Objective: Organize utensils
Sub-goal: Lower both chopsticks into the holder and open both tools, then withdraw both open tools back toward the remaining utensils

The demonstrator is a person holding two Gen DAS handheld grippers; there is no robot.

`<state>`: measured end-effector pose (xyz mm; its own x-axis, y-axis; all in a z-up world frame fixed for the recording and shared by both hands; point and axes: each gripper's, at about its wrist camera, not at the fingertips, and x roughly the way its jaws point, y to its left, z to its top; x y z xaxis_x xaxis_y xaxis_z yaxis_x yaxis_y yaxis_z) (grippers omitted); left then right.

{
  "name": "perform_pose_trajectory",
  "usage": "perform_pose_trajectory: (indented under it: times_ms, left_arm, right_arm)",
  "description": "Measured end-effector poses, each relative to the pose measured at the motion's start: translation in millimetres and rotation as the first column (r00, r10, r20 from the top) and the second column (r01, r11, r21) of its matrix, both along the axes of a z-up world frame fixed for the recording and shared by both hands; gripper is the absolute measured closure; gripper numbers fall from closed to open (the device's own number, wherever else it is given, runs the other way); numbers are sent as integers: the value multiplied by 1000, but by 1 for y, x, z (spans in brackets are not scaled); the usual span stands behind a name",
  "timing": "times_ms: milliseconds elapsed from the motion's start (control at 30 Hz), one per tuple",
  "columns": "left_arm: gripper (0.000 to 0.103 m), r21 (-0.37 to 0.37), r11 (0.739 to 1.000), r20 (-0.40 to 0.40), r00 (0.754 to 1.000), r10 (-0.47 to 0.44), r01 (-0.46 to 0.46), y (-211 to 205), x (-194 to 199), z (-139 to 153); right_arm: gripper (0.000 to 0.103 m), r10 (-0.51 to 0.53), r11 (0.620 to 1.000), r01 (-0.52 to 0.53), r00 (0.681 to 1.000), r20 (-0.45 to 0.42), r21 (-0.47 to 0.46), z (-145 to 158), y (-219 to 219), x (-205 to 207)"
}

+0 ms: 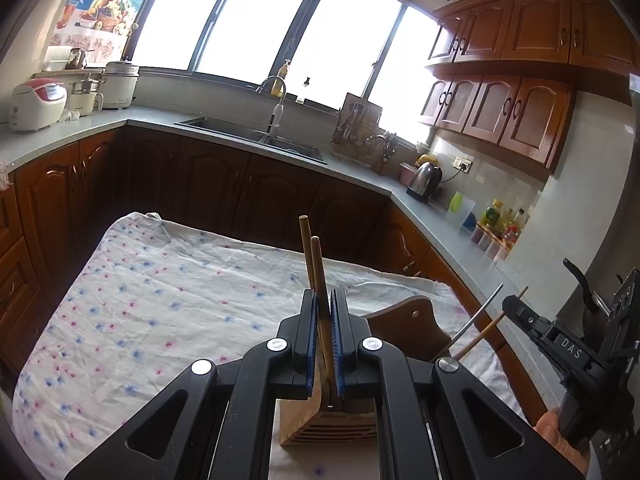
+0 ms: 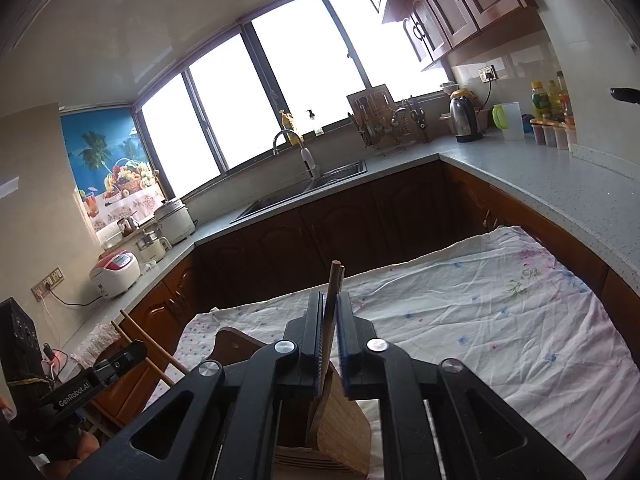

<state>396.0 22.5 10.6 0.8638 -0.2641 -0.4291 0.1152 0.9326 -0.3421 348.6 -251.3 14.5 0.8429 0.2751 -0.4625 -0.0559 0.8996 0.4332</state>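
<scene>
We hold two grippers over a table draped in a floral cloth (image 1: 160, 300), in a kitchen with a sink (image 1: 256, 136) under a wide window. In the left wrist view, our left gripper (image 1: 324, 320) is clenched on a pair of wooden chopsticks (image 1: 316, 264), whose thin ends rise just above the blue pads while their lower parts run down into a slatted wooden utensil holder (image 1: 320, 428) standing on the cloth right beneath the jaws. In the right wrist view, our right gripper (image 2: 330, 328) has its jaws a little apart around another wooden utensil (image 2: 334, 280), dark and slim; it leans against the left pad, with a narrow gap on the right side, so we cannot tell whether it is truly gripped. Its lower end reaches into the same wooden holder (image 2: 344, 440). Behind the holder a brown wooden board (image 1: 404, 320) lies on the cloth. At the right edge of the left view we see the other gripper's body, a metal rod and a wooden stick (image 1: 492, 328) near it.
</scene>
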Motion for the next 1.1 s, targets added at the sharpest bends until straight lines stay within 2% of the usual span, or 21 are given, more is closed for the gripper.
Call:
perform_pose_trajectory:
  times_ms: [33, 67, 100, 167, 233, 300, 433, 533, 600, 867, 1000, 1100]
  left_arm:
    - [98, 5, 1000, -6, 1000, -6, 6, -1, 0, 0]
    - [95, 6, 1000, -14, 1000, -14, 14, -1, 0, 0]
    - [91, 2, 1000, -22, 1000, -20, 20, -1, -1, 0]
    - [67, -9, 1000, -20, 1000, -9, 9, 2, -6, 3]
    - [53, -17, 1000, -2, 1000, 11, -11, 7, -16, 6]
    - [47, -20, 999, -1, 1000, 25, -25, 11, -24, 7]
    - [27, -37, 998, -6, 999, 53, -53, 22, -47, 5]
    - [25, -36, 997, -2, 998, 63, -63, 26, -68, 6]
    - [21, -27, 997, -10, 997, 73, -73, 28, -80, 6]
    - [20, -5, 998, -32, 998, 60, -61, 34, -139, 6]
    - [20, 0, 999, -46, 998, 37, -37, 34, -165, 4]
    - [20, 11, 1000, -70, 997, 29, -28, 31, -183, 0]
  right_arm:
    - [89, 0, 1000, 0, 1000, 1, 2, 1, -1, -1]
    - [74, -1, 1000, 1, 1000, 4, 6, 2, -2, -2]
    - [52, 2, 1000, -2, 1000, 15, 19, 4, -4, -4]
    - [32, -3, 999, 1, 999, 44, 43, 10, -8, -12]
    - [30, -15, 999, 12, 998, 67, 49, 15, -13, -21]
    - [20, -11, 998, 7, 998, 69, 61, 18, -16, -26]
    - [14, -1, 997, -4, 997, 72, 75, 23, -21, -41]
    - [11, 6, 997, -12, 998, 70, 78, 25, -22, -57]
    - [8, 18, 997, -23, 998, 66, 79, 25, -22, -67]
    - [7, 55, 997, -56, 998, 19, 55, 14, -16, -115]
    - [7, 45, 999, -44, 998, -35, 24, 1, -16, -136]
    - [7, 43, 999, -40, 996, -73, 36, -10, -19, -149]
